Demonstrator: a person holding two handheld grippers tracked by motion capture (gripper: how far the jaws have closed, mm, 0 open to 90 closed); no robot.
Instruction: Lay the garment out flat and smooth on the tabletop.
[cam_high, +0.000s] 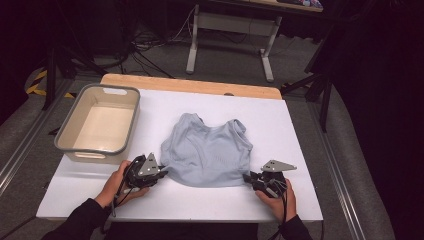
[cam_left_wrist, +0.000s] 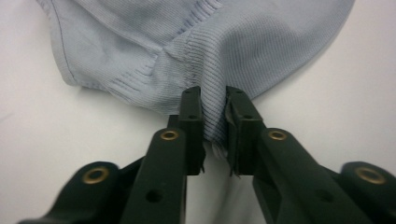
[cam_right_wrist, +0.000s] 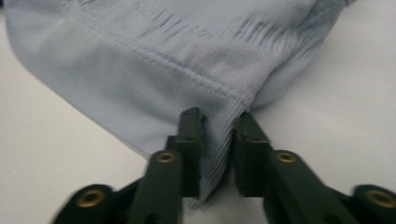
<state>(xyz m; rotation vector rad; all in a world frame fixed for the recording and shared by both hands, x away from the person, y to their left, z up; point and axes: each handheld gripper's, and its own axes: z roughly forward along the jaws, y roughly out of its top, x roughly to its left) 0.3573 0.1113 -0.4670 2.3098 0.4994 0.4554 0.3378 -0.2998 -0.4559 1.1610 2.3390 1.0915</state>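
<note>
Between the left gripper's (cam_left_wrist: 214, 109) jaws a fold of the top's (cam_high: 207, 152) ribbed hem is pinched, the pads pressed on the cloth from both sides. Likewise the right gripper (cam_right_wrist: 217, 121) has clamped a tuck of hem at the other lower corner, just under a stitched seam. Each grip looks firm, though only a narrow bite of fabric sits between the pads.

Seen from the high view, the left gripper (cam_high: 162, 172) and right gripper (cam_high: 248, 178) hold the two near corners of the pale blue top, which lies fairly flat on the white table (cam_high: 300, 145), about mid-width and closer to the near edge, neck and straps toward the far edge. A tub (cam_high: 98, 125) stands empty at the far-left part of the table, well apart from the top.

By my reading, grasping is done; lifting or folding the top, and perhaps moving it to the tub, is all left to do.

Both hands rest low at the near edge, left hand (cam_high: 120, 182) and right hand (cam_high: 276, 197) wrapped round their grippers, forearms coming in from below, jaws pointing level and inward at the hem.
</note>
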